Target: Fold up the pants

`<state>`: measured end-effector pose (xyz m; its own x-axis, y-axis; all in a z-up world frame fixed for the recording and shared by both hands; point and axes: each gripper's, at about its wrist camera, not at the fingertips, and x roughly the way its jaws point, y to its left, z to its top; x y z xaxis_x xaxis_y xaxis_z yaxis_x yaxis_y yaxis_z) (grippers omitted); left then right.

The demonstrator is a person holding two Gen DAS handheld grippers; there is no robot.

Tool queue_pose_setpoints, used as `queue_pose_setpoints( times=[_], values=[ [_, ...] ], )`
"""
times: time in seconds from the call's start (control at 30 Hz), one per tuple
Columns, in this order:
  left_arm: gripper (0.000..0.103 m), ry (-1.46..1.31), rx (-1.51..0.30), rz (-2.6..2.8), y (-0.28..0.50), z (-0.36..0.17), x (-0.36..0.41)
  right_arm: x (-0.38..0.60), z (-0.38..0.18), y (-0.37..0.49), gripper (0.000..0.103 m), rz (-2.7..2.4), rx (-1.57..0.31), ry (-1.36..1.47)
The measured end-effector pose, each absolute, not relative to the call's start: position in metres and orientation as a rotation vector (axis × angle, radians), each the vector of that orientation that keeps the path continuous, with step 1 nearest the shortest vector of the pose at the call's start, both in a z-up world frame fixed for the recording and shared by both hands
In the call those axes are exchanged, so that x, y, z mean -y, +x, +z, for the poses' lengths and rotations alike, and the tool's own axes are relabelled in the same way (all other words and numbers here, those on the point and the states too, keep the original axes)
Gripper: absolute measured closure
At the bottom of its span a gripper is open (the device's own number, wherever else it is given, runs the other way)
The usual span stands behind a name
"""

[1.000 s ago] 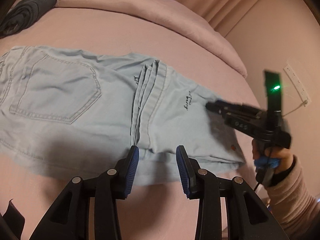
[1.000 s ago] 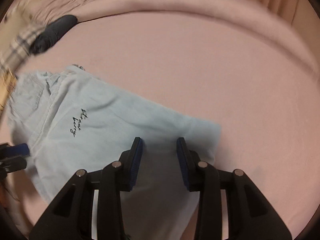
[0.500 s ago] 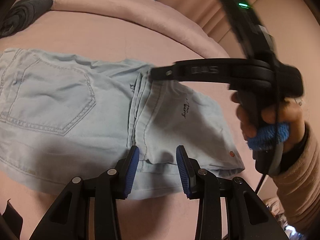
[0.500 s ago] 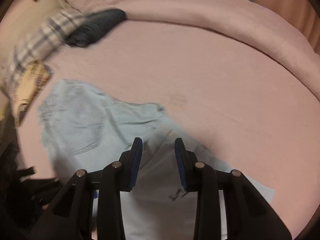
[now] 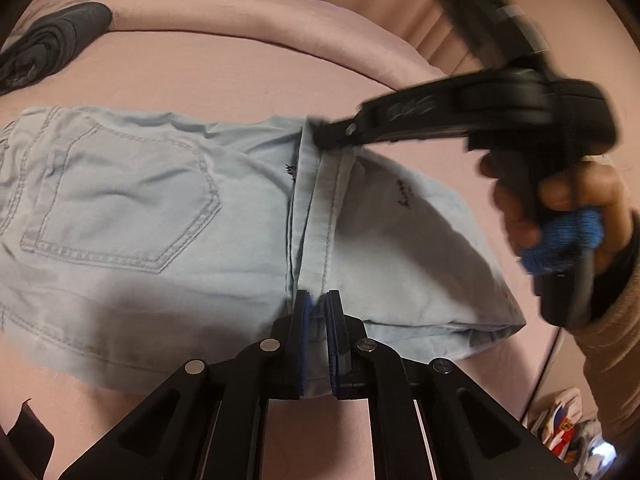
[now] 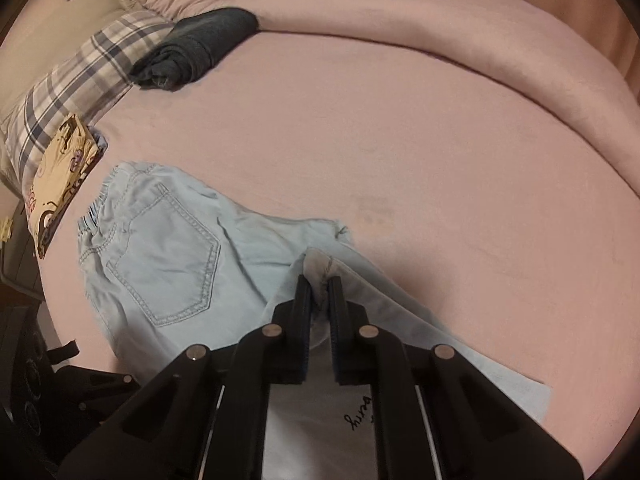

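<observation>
Left wrist view: sits behind the left gripper (image 5: 318,304), looks steeply down and forward along its fingers, close over the near edge of the pants (image 5: 160,216).
Right wrist view: sits behind the right gripper (image 6: 318,284), tilted down, close over the pants' far edge, facing the plaid pillow (image 6: 80,80).
Shared ground: pants, pink bed (image 6: 400,140), dark folded garment (image 5: 52,40).
Cross-sight: left view shows the right gripper (image 5: 316,132) and its hand (image 5: 560,208).
</observation>
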<state>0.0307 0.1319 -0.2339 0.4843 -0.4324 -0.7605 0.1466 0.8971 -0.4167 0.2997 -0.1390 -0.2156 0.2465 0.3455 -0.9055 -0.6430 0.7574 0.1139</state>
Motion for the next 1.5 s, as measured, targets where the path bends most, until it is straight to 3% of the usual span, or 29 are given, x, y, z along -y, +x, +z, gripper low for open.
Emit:
queue_pose_setpoints(
  times=[0.13, 0.37, 0.43, 0.47, 0.5, 0.83, 1.07, 1.27, 1.43, 1.5],
  values=[
    [0.096, -0.373, -1.040, -0.293, 0.028, -0.236, -0.143, 0.133, -0.239, 0.309, 0.082, 0.672, -1.214, -0.299],
    [0.096, -0.326, -1.035, -0.237, 0.025, -0.220, -0.149, 0.167, -0.181, 0.292, 0.074, 0.758, -1.053, -0.168],
    [0.096, -0.338, -1.014, -0.255, 0.024, -0.215, -0.147, 0.166, -0.181, 0.283, 0.082, 0.755, -1.049, -0.268],
    [0.096, -0.357, -0.997, -0.292, 0.024, -0.211, -0.143, 0.164, -0.183, 0.278, 0.096, 0.737, -1.035, -0.340],
    [0.096, -0.364, -0.987, -0.313, 0.024, -0.208, -0.140, 0.161, -0.186, 0.277, 0.097, 0.725, -1.026, -0.395],
    [0.096, -0.343, -1.028, -0.324, 0.057, -0.235, -0.108, 0.114, -0.241, 0.280, 0.097, 0.792, -1.104, -0.557],
    [0.096, -0.351, -1.017, -0.269, 0.056, -0.234, -0.124, 0.155, -0.193, 0.291, 0.094, 0.840, -1.045, -0.316],
    [0.096, -0.370, -1.016, -0.275, 0.056, -0.229, -0.132, 0.159, -0.226, 0.271, 0.094, 0.829, -1.156, -0.437],
    [0.096, -0.410, -0.976, -0.271, 0.039, -0.211, -0.149, 0.128, -0.237, 0.265, 0.092, 0.860, -1.099, -0.444],
    [0.089, -0.433, -0.948, -0.250, 0.029, -0.202, -0.164, 0.131, -0.226, 0.267, 0.092, 0.878, -1.120, -0.383]
  ],
)
